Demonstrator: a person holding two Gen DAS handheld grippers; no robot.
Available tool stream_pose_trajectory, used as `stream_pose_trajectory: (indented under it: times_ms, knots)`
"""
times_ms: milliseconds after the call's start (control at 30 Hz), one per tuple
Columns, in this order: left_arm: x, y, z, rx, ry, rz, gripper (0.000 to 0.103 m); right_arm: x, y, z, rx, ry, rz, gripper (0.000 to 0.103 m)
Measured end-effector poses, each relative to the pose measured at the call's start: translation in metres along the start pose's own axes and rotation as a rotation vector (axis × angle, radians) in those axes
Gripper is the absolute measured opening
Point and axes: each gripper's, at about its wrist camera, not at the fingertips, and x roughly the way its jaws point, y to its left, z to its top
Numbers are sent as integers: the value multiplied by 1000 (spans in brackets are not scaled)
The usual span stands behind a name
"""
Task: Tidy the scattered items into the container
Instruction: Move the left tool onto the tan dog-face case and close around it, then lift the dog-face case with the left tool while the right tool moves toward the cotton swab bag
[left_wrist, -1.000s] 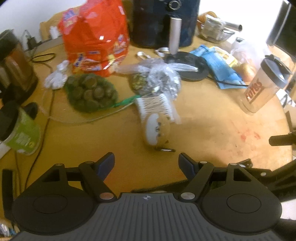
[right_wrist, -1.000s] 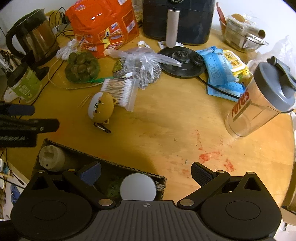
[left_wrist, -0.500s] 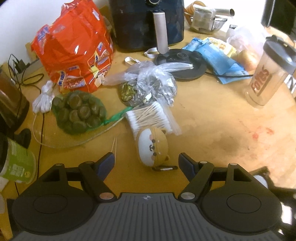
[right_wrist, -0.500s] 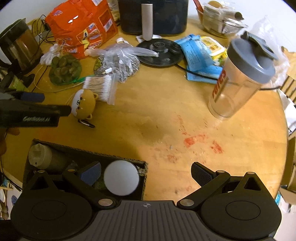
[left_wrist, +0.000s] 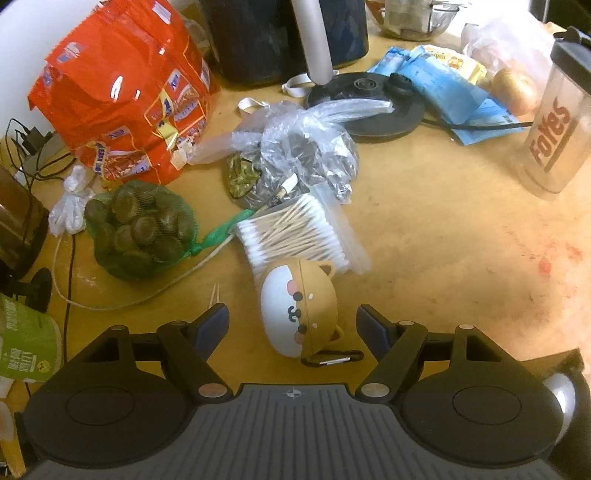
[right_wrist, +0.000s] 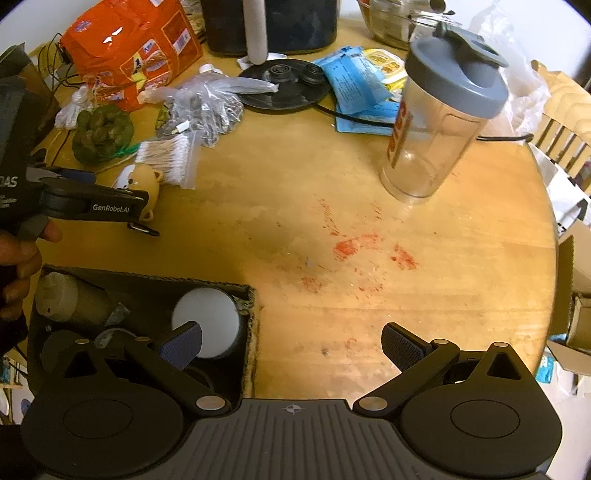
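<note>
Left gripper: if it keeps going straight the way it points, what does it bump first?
Probably the bear toy. The left gripper is open with the toy lying between its fingers, not yet touched.

Warm, fairly dim indoor light falls from overhead. Glare spots shine on the orange snack bag (left_wrist: 122, 92), ahead and to the side of the left gripper (left_wrist: 291, 325). Fisheye bending curves the surface (right_wrist: 369, 229) edges; corners blow out white, slightly soft.

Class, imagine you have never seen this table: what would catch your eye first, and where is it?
The crinkly orange snack bag blazes at the table's far left. Nearer, a tan bear-faced case lies between the open fingers of the left gripper. At the near left edge, in the right wrist view, is a dark cardboard box holding a white round lid.
</note>
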Motion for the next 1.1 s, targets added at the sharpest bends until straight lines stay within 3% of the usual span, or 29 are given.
stream_pose_trajectory:
  times_ms: [567, 633, 667, 700, 1100]
  knots:
    - [23, -10, 7, -1, 18, 29, 75, 2, -16, -5, 47, 19, -17, 103]
    - [25, -10, 8, -13, 18, 28, 66, 2, -16, -5, 49, 20, -17, 103]
    - [25, -9, 8, -22, 20, 31, 56, 2, -17, -5, 49, 21, -16, 103]
    - [26, -8, 8, -30, 23, 34, 54, 2, -17, -5, 49, 21, -16, 103]
    - [15, 1, 6, -76, 24, 21, 53, 2, -18, -5, 43, 13, -14, 103]
